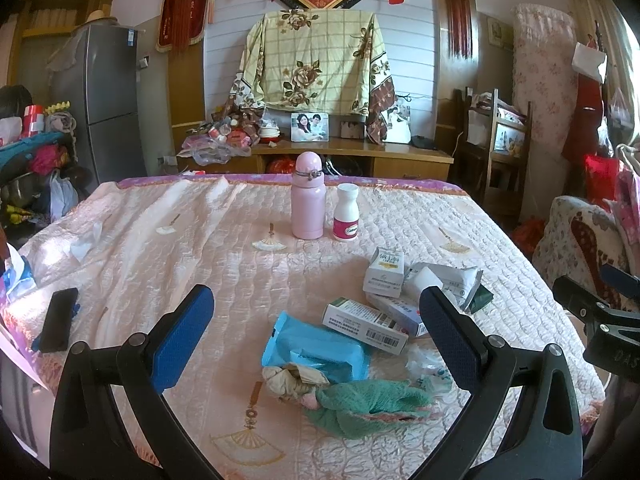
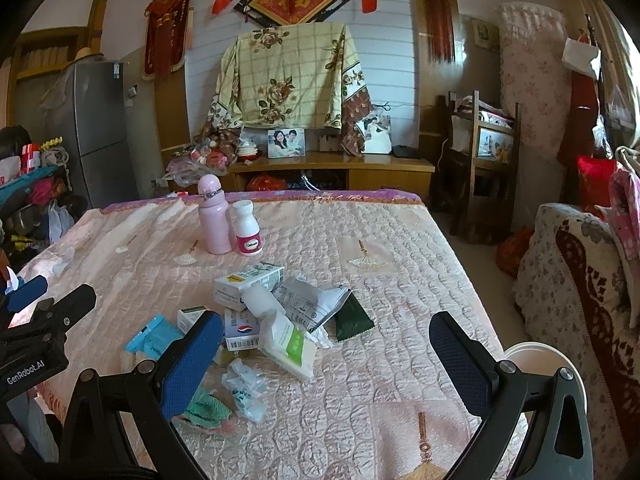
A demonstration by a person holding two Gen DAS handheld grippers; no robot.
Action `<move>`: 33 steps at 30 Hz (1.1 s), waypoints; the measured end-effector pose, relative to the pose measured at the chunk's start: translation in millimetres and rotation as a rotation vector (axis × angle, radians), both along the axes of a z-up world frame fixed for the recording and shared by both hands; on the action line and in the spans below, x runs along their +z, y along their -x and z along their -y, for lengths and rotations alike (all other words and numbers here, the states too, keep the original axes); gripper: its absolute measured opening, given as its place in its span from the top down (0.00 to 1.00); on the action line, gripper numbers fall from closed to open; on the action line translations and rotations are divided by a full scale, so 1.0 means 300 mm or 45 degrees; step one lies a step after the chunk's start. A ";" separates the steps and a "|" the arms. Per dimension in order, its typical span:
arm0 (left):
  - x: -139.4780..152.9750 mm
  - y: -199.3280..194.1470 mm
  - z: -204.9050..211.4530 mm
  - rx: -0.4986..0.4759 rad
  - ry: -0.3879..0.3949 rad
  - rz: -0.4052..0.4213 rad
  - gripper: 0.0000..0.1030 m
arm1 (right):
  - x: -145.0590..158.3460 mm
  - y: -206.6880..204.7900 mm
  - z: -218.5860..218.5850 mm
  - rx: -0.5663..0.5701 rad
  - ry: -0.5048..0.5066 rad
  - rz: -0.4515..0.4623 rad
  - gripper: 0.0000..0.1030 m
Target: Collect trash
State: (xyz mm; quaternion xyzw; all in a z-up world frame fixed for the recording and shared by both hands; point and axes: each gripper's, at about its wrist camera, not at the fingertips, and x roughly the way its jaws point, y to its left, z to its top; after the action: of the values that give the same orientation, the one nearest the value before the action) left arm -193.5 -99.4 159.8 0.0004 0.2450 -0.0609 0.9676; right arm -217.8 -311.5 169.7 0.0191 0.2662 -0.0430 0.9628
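1. Your left gripper (image 1: pixel 316 334) was spread wide and held nothing; it hovered over the near edge of the trash heap on the quilted bed cover (image 1: pixel 160 240).
2. Your right gripper (image 2: pixel 326 350) was likewise spread and empty, poised over the same heap from its right side.
3. Landmark: the pink bottle (image 1: pixel 307 196) stood upright toward the far end of the cover, with the white pill bottle (image 1: pixel 346 213) just beside it on its right. Neither looked like trash.
4. The heap lay nearer you than the pink bottle and to its right: the blue wipes packet (image 1: pixel 316 350), the small cartons (image 1: pixel 366 324), the torn white wrapper (image 2: pixel 316 304), the dark green sachet (image 2: pixel 354 322) and the tissue pack (image 2: pixel 290 344), several overlapping.
5. Handling, as judged: all were light. The cartons were probably stiff but crushable; you would take one across its narrow faces. The packets and wrappers were limp and likely slippery; you would pinch a raised edge or fold.
6. The white bucket (image 2: pixel 532 354), nearer you than the pink bottle and far to its right, beside the bed, probably served as the bin.
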 end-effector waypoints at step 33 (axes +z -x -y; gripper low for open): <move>-0.028 -0.016 -0.020 0.012 0.001 -0.035 0.01 | -0.034 -0.034 -0.036 0.075 0.022 -0.108 0.01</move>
State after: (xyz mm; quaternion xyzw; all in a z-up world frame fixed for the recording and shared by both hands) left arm -188.7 -93.4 151.3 -0.0019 0.2584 -0.0564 0.9644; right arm -207.7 -300.8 159.6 0.0011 0.3069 -0.0177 0.9516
